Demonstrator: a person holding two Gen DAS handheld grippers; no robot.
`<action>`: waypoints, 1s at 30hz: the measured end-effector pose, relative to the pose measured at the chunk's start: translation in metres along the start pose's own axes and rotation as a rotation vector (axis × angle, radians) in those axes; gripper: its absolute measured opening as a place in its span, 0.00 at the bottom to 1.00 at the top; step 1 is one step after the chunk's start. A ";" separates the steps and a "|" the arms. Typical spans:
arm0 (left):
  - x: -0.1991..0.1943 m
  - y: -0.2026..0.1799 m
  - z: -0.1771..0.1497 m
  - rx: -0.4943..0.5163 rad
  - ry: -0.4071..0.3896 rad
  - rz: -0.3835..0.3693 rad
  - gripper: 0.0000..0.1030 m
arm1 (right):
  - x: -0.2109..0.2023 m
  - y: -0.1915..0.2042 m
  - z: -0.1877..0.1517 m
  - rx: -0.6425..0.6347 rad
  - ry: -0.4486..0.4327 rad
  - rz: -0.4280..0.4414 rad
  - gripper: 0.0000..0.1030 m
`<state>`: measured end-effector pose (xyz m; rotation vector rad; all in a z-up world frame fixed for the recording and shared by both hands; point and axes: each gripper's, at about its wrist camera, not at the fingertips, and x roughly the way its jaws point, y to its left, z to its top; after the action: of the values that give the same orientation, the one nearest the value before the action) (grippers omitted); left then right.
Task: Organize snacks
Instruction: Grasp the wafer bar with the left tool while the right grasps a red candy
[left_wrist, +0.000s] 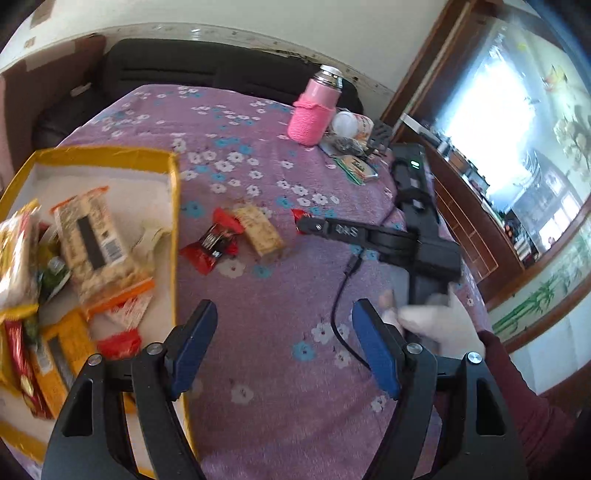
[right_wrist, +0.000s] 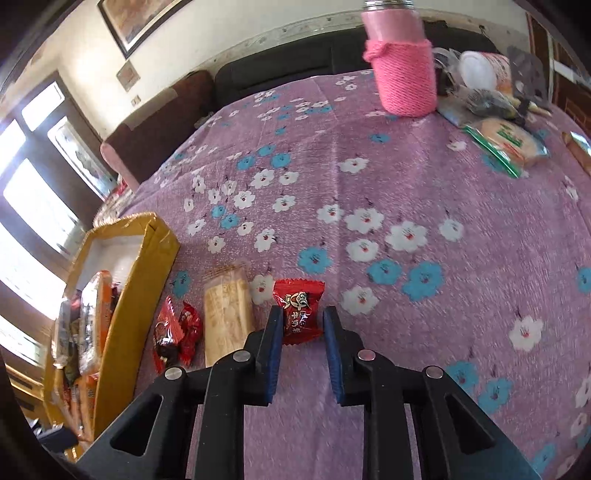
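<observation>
Flanking a small red foil-wrapped candy (right_wrist: 300, 314) at lower centre of the right wrist view, the right gripper (right_wrist: 302, 325) sits narrowed, pads not visibly pressing it. The left gripper (left_wrist: 284, 325) hangs released above the purple floral cloth (left_wrist: 273, 314), beside the yellow cardboard box (left_wrist: 173, 206) at left.

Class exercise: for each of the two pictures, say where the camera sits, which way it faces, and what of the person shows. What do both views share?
Left wrist: on the left tool, facing down over the yellow box; gloved hand and right tool show.
Right wrist: on the right tool, facing down at a red candy packet; no body shows.
Shared: purple flowered cloth, pink flask, box.
</observation>
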<state>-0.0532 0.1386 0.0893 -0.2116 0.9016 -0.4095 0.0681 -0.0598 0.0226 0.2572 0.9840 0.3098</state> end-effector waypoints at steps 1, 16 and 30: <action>0.005 -0.003 0.005 0.020 0.011 -0.008 0.73 | -0.008 -0.005 -0.005 0.014 -0.009 0.024 0.22; 0.135 -0.001 0.066 -0.013 0.201 0.099 0.73 | -0.052 -0.053 -0.022 0.118 -0.116 0.149 0.25; 0.150 -0.047 0.048 0.217 0.192 0.128 0.36 | -0.063 -0.101 -0.017 0.271 -0.140 0.119 0.39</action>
<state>0.0554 0.0323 0.0273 0.0858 1.0451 -0.4096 0.0356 -0.1749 0.0269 0.5785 0.8726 0.2625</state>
